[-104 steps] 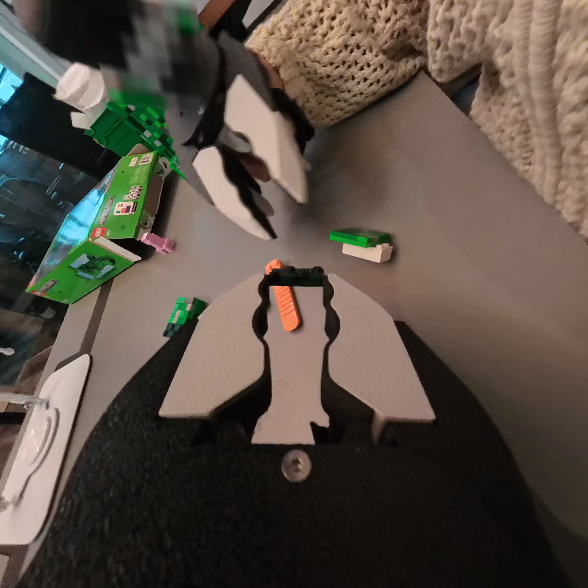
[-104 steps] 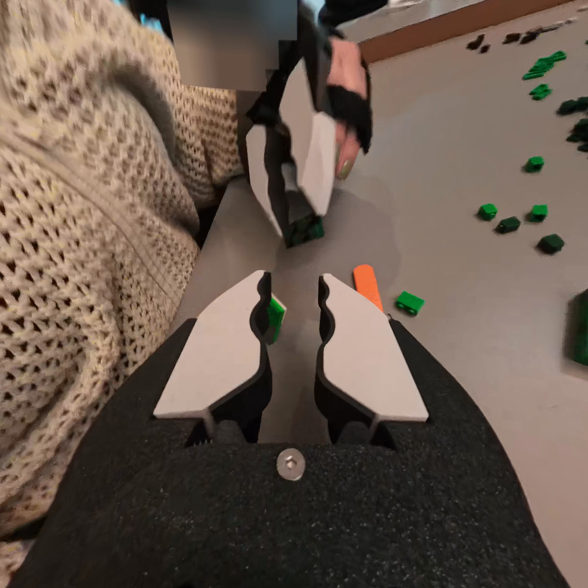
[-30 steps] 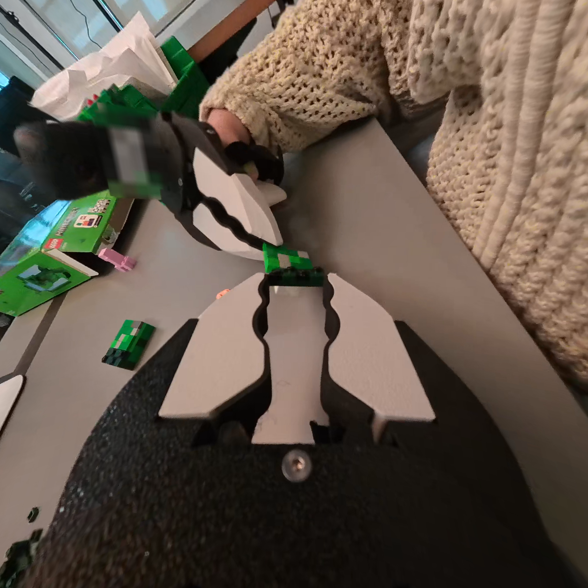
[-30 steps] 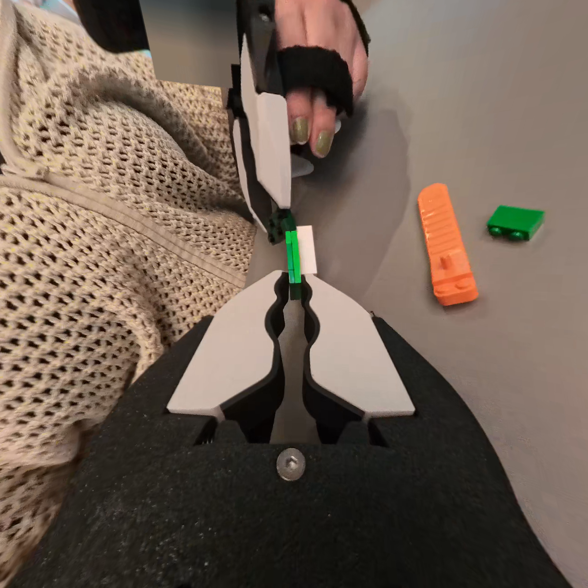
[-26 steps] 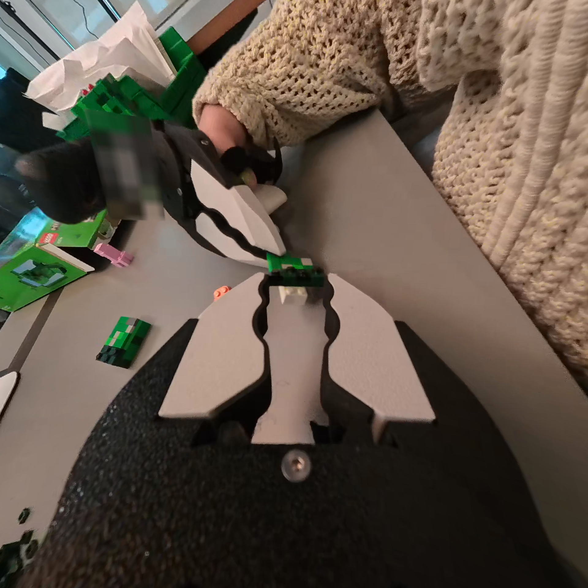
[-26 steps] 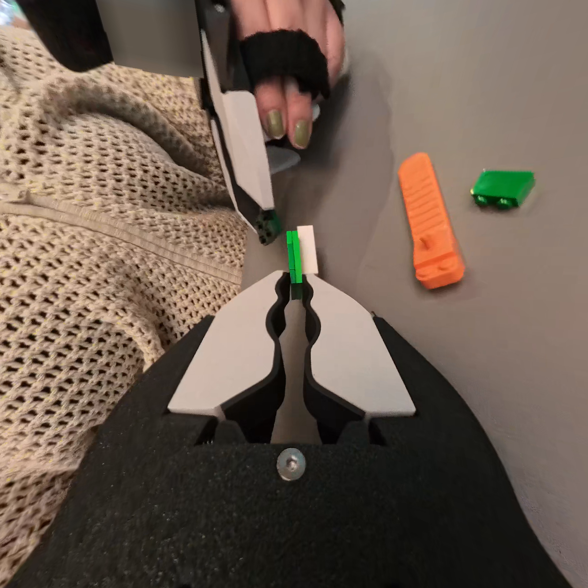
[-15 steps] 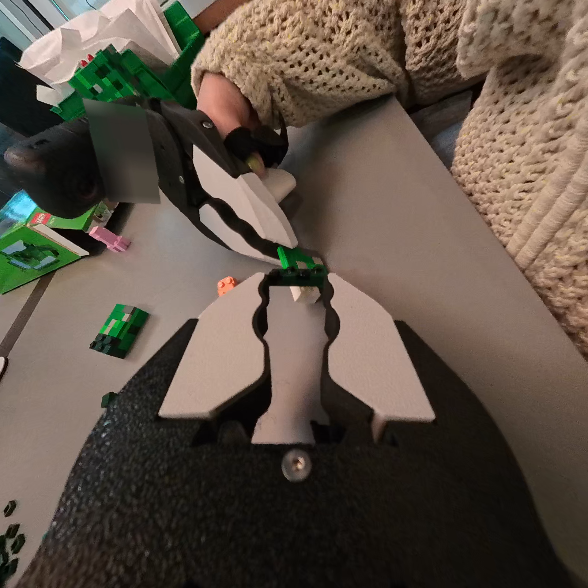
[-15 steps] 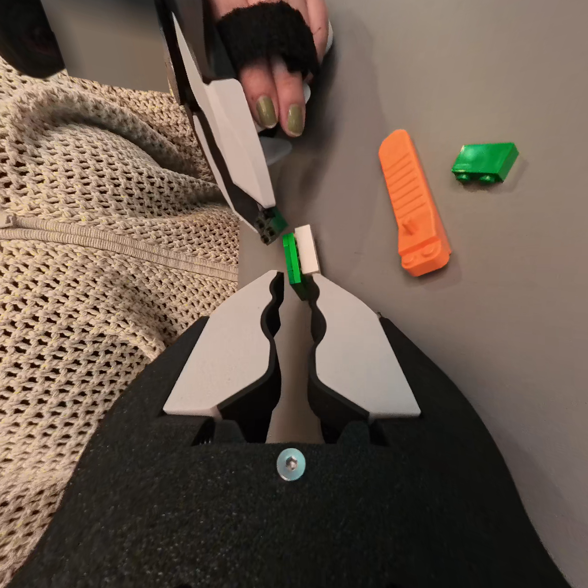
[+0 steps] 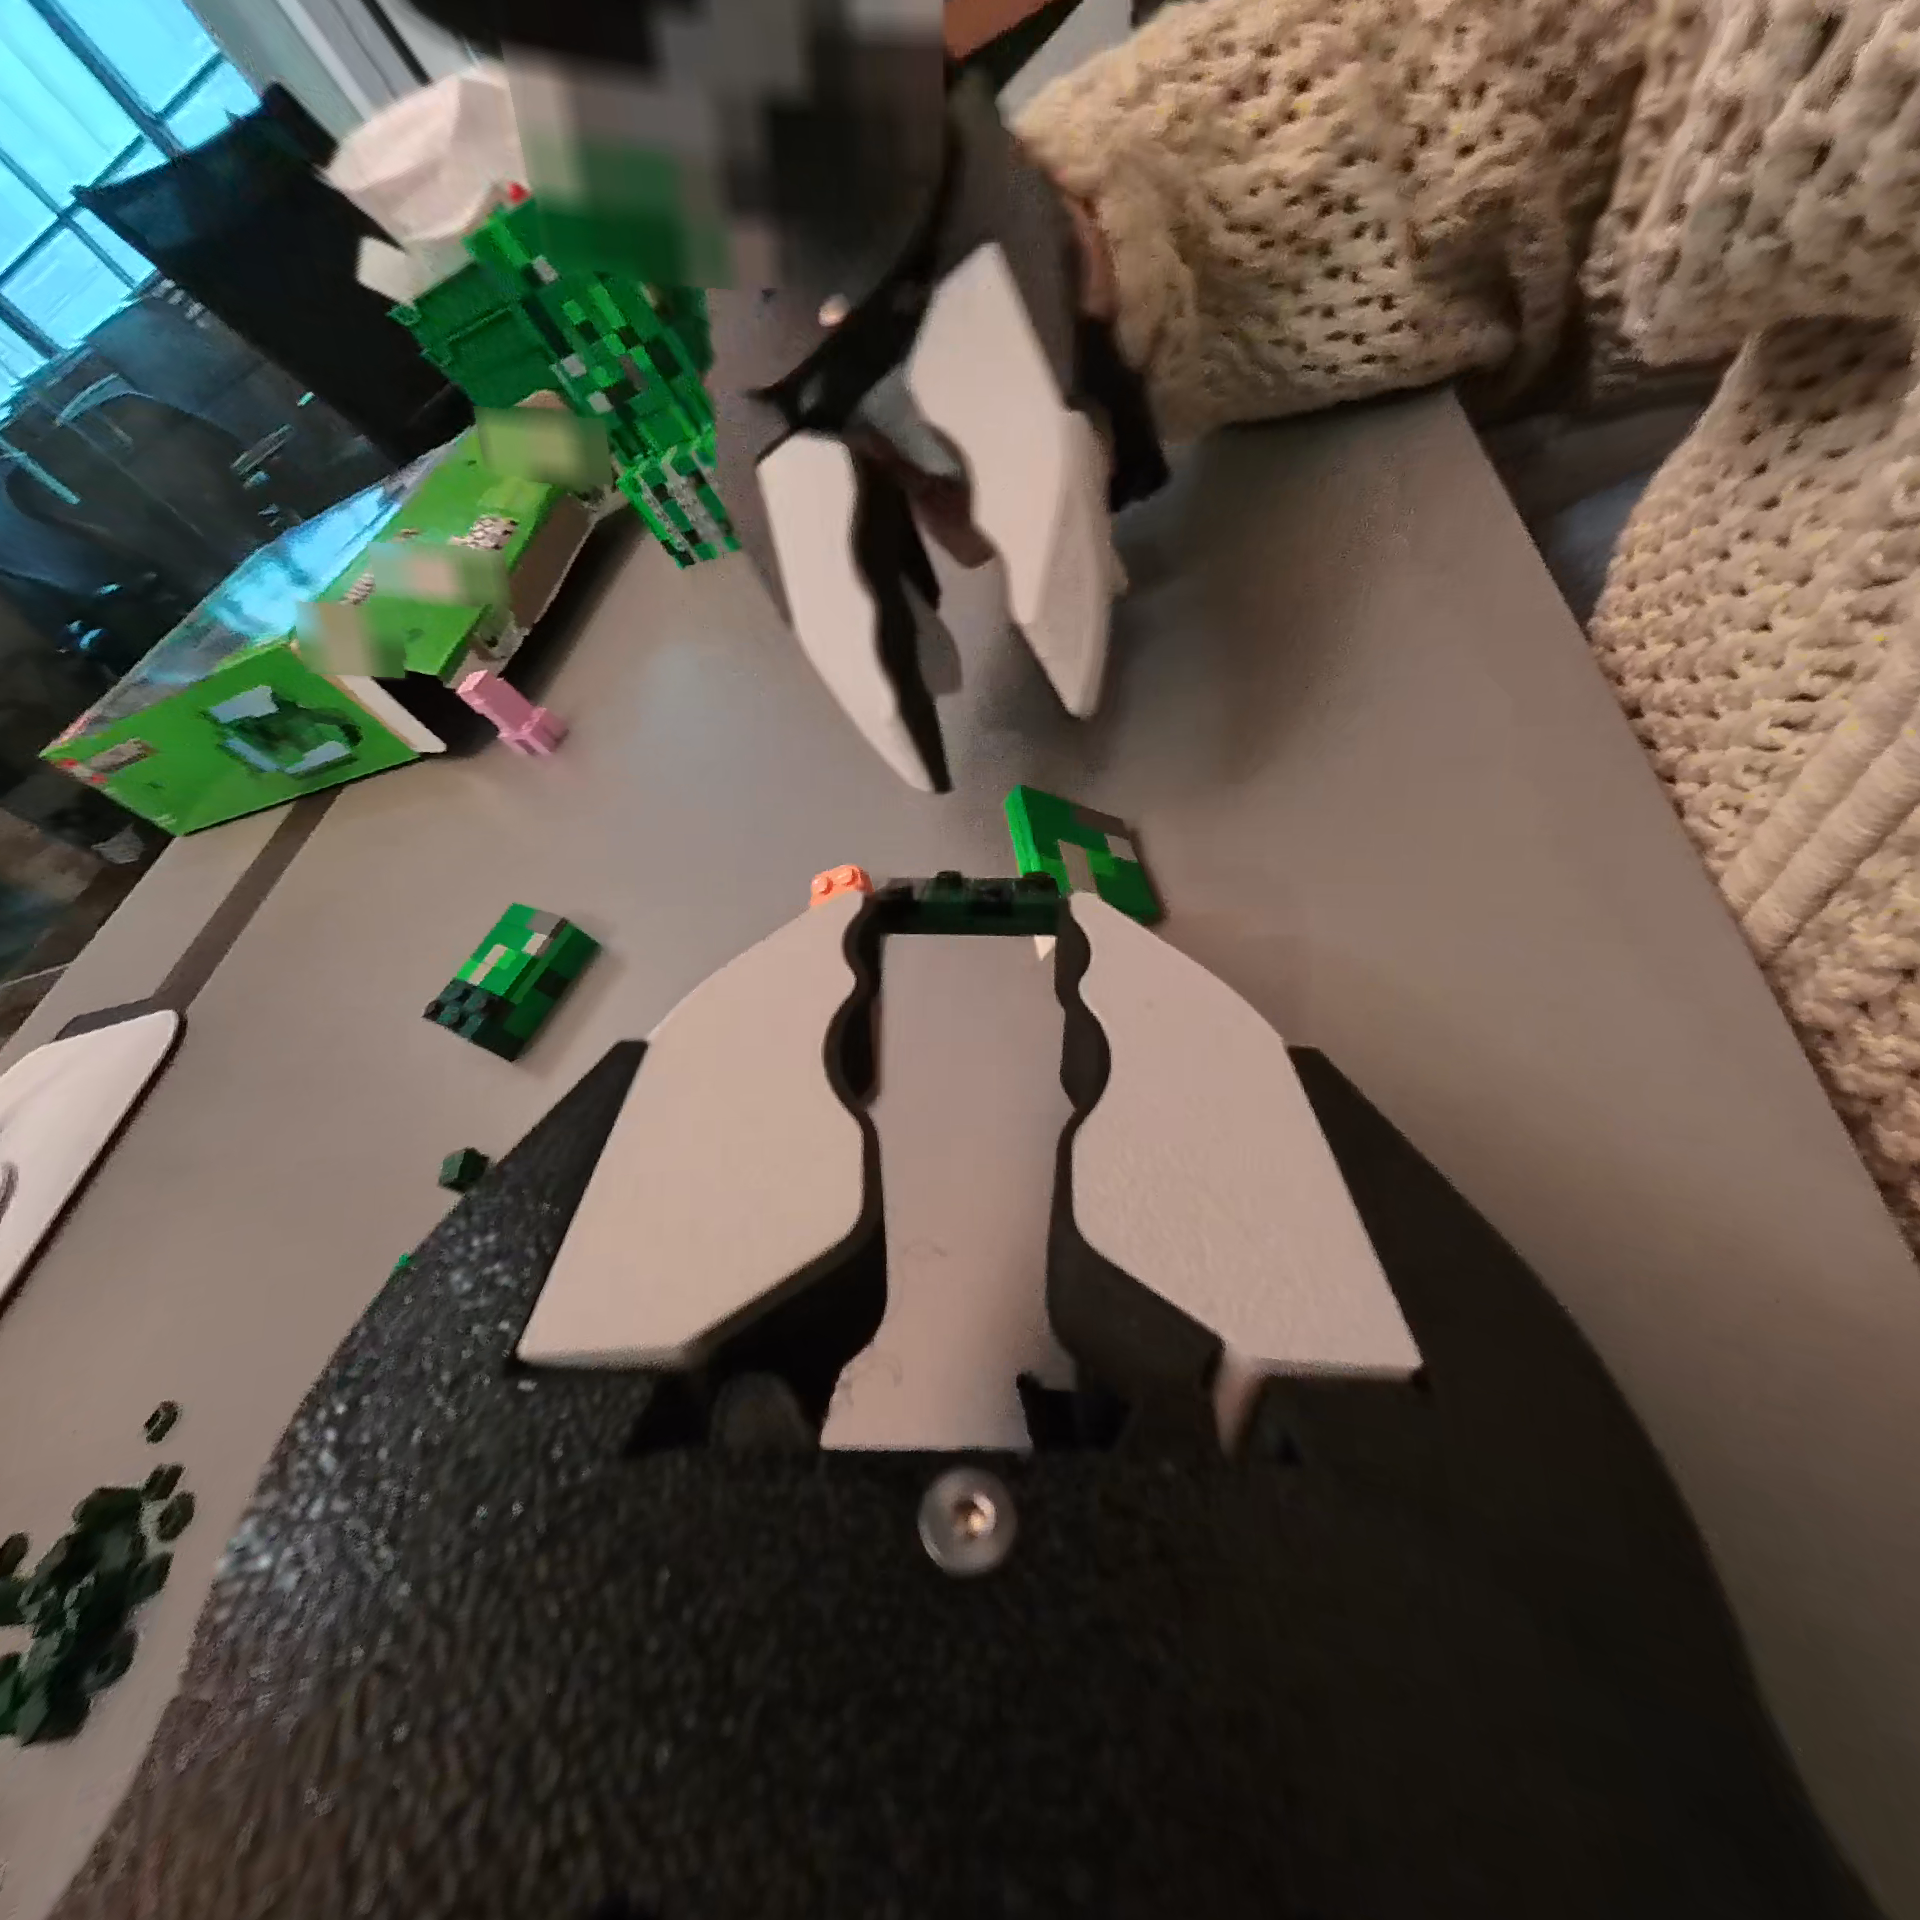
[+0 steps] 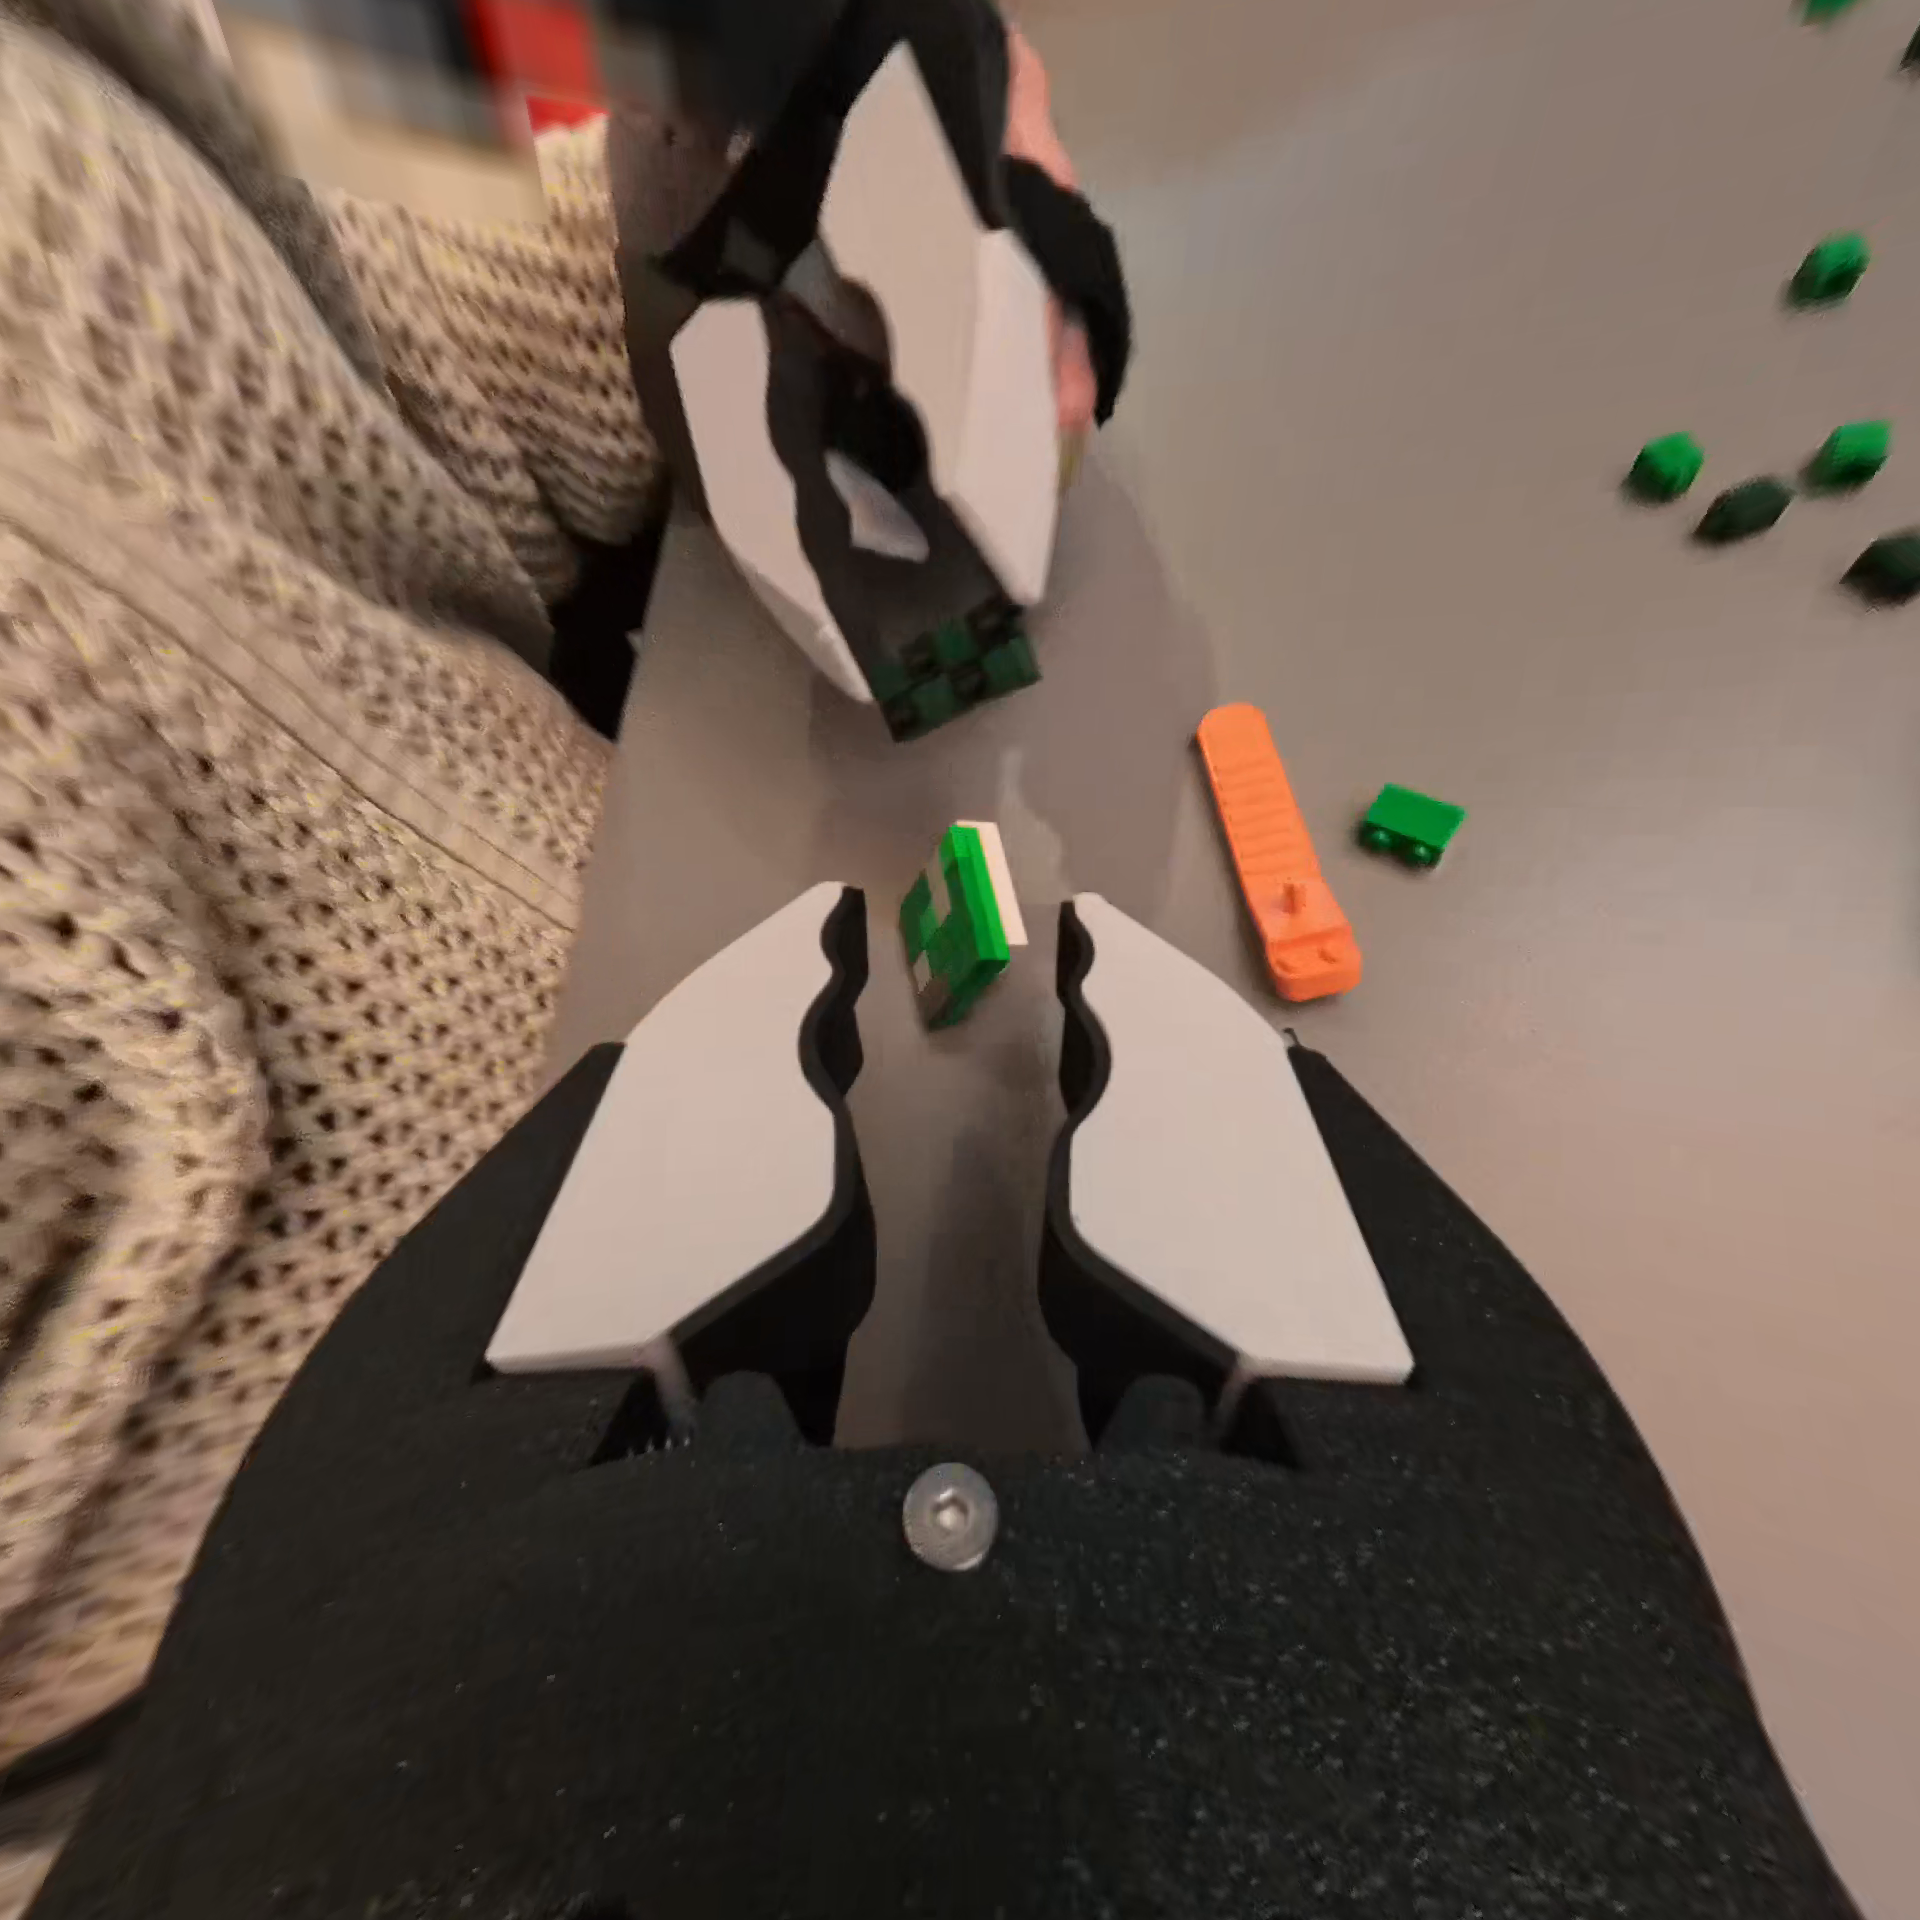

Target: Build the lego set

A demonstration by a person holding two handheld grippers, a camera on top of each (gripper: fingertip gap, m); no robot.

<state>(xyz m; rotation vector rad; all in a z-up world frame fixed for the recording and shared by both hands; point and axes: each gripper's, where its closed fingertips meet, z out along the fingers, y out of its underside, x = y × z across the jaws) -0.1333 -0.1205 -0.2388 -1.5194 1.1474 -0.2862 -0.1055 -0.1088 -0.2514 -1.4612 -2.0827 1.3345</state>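
Nearest you in the left wrist view, your left gripper (image 9: 966,914) is clamped on a dark green plate piece (image 9: 971,902), held crosswise between the fingertips at frame centre. Just beyond it, slightly right, the small green-and-white patterned piece (image 9: 1081,857) lies on the grey table (image 9: 1351,935). In the right wrist view that same piece (image 10: 961,925) sits loose between the spread jaws of your right gripper (image 10: 961,914), touched by neither finger and tilted on its edge.

The risk, as I judge it: the loose piece is unsupported and close to the table's near edge by your sweater (image 10: 260,831) at frame left. Close the right jaws off-centre and you may flick it toward that edge or lay it flat, where it is harder to pinch. The two grippers are also near each other, so a hasty approach could knock the held plate askew.

Open room lies to the right of the frame, up to the orange brick separator (image 10: 1273,852) and the green brick (image 10: 1411,826) beyond it. Farther off, scattered green bricks (image 10: 1756,488) occupy the upper right; the built green model (image 9: 613,353) and box (image 9: 312,665) stand at upper left, well apart.
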